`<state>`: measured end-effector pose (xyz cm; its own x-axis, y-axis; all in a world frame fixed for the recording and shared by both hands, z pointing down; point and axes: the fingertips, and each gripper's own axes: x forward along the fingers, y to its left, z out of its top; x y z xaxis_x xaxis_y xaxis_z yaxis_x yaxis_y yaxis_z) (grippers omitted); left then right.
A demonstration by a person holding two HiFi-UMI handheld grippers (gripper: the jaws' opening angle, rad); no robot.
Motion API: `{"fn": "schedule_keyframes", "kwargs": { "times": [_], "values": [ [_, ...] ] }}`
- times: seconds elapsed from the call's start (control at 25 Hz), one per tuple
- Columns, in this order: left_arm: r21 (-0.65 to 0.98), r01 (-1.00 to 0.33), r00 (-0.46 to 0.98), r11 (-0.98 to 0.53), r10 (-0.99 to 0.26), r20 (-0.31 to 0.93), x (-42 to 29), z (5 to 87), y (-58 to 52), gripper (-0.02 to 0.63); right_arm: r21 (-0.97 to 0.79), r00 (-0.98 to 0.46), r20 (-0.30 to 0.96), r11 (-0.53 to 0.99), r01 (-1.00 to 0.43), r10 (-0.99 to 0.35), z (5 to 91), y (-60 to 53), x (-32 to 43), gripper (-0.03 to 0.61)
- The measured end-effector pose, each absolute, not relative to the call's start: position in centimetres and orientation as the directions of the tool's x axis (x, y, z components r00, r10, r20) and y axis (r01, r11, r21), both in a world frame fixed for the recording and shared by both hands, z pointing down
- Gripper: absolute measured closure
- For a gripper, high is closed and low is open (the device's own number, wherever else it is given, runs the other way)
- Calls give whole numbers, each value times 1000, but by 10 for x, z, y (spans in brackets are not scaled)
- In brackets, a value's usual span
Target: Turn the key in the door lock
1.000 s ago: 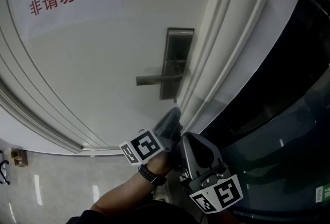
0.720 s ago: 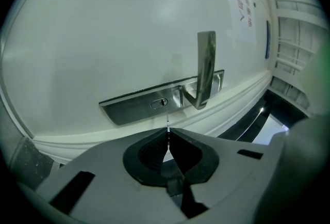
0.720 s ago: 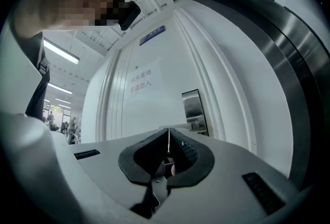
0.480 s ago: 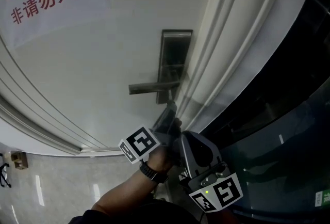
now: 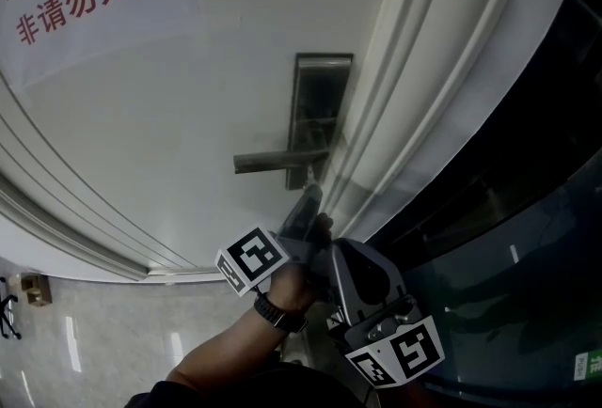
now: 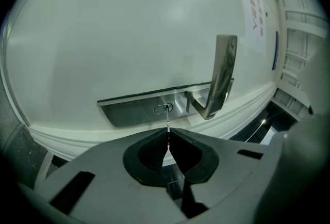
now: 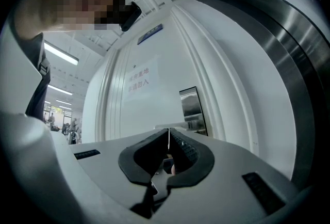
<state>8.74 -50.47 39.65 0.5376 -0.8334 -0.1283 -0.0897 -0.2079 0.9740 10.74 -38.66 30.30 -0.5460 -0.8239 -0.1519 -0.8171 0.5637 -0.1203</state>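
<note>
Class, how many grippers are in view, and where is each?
2. The left gripper is at the lock plate, shut on the key; the right gripper is farther from the door, shut.

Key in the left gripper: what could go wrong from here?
The left gripper pinches the key only at its jaw tips, so it may slip when twisted. The thin key, tip at the keyhole, could bend if turned off-axis. The door handle stands close beside; the gripper might hit it.

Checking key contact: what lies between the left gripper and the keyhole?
Only the thin key, pinched in the shut left gripper and reaching the keyhole. The left gripper view shows it.
</note>
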Motion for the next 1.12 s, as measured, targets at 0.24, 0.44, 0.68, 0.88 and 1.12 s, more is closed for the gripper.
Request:
{"fn": "schedule_keyframes", "kwargs": {
  "times": [0.24, 0.44, 0.68, 0.88, 1.12],
  "values": [
    [980, -61, 535, -190, -835, -129, 88, 395, -512, 606, -106, -538, -160, 557, -824, -827, 298, -386, 111, 563],
    [986, -11, 541, -166, -830, -133, 90, 393, -513, 606, -104, -540, -177, 561, -821, -823, 292, -386, 113, 563],
    [990, 45, 553, -137, -821, -139, 88, 391, -516, 606, -82, -541, -182, 561, -824, -821, 288, -388, 112, 563],
    [991, 52, 564, -125, -815, -132, 89, 390, -523, 606, -31, -539, -175, 552, -834, -824, 286, -395, 109, 563],
    [992, 45, 566, -116, -815, -121, 88, 390, -539, 606, -24, -538, -183, 551, -834, -822, 281, -402, 108, 563]
  ]
}}
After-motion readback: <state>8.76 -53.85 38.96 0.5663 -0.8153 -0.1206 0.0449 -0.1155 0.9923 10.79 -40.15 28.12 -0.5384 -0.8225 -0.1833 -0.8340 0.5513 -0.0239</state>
